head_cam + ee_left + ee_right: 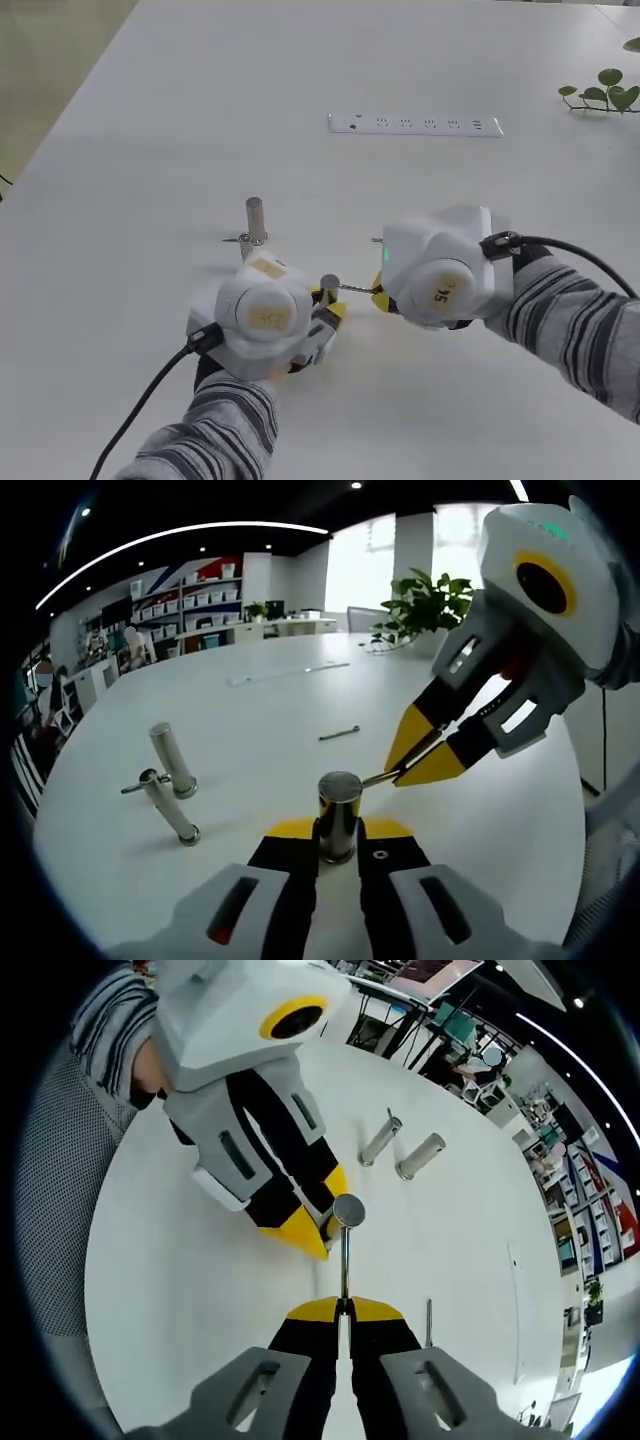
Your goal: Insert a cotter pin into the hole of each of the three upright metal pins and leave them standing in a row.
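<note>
Your left tool [340, 832] clamps an upright metal pin [339, 798] on the bench [300, 60], while your right tool [344, 1308] pinches a cotter pin [345, 1260] whose tip meets that pin's top.

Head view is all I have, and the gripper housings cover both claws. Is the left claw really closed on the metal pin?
Observer: Yes, the left claw is shut on the upright metal pin, below its cap.
Operator: And the right one?
Observer: The right claw pinches a cotter pin; its tip reaches that pin near the top.
Operator: Are other pins finished?
Observer: Behind, the nearer standing pin carries an inserted cotter pin.
</note>
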